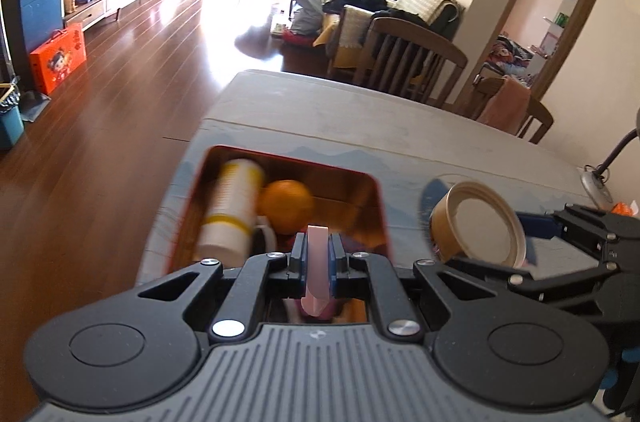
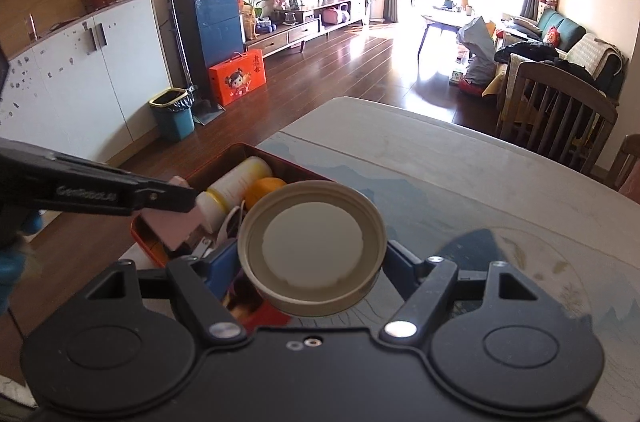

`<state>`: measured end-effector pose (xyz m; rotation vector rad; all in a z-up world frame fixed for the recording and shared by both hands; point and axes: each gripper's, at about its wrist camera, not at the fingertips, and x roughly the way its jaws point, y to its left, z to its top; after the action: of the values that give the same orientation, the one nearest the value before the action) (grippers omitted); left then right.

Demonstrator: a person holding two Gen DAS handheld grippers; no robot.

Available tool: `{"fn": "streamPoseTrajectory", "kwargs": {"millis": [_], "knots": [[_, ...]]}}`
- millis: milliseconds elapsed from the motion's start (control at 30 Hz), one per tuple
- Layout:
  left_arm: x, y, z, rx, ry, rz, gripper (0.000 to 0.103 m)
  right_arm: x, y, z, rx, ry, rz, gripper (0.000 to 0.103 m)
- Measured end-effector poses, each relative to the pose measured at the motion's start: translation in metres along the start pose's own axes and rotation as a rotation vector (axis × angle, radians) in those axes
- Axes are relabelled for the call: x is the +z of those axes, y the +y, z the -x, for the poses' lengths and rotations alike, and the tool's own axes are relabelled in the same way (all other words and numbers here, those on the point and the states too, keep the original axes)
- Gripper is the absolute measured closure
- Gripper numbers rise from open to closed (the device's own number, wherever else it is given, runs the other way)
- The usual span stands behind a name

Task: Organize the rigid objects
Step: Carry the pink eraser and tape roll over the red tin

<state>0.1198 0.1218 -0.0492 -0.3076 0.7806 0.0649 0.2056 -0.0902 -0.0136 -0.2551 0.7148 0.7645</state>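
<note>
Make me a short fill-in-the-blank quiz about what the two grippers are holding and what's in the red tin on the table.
1. The left gripper is shut on a flat ____ card.
2. The right gripper holds a round tan ____.
3. In the red tin, an ____ lies beside the white and yellow bottle.

Missing words: pink; lid; orange

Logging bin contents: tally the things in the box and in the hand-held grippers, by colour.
White and yellow: 1, bottle
Orange: 1, fruit
Pink: 1, flat piece, left hand-held gripper
Tan: 1, lid, right hand-held gripper
Total: 4; deeper box items unclear.
</note>
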Motion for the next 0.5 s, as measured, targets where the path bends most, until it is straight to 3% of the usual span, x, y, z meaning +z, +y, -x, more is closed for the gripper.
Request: {"fn": "streamPoseTrajectory", "kwargs": {"millis": [267,500], "knots": [[0.002,0.047,-0.011,0.034,0.033,0.011,0.093,0.014,0.018,-0.047,-0.05,0.051,0.019,0.027],[-0.001,0.059,-0.03,0.032,0.061,-0.012,0.093,0.018,0.033,-0.081,-0.082,0.103,0.048,0.027]]}}
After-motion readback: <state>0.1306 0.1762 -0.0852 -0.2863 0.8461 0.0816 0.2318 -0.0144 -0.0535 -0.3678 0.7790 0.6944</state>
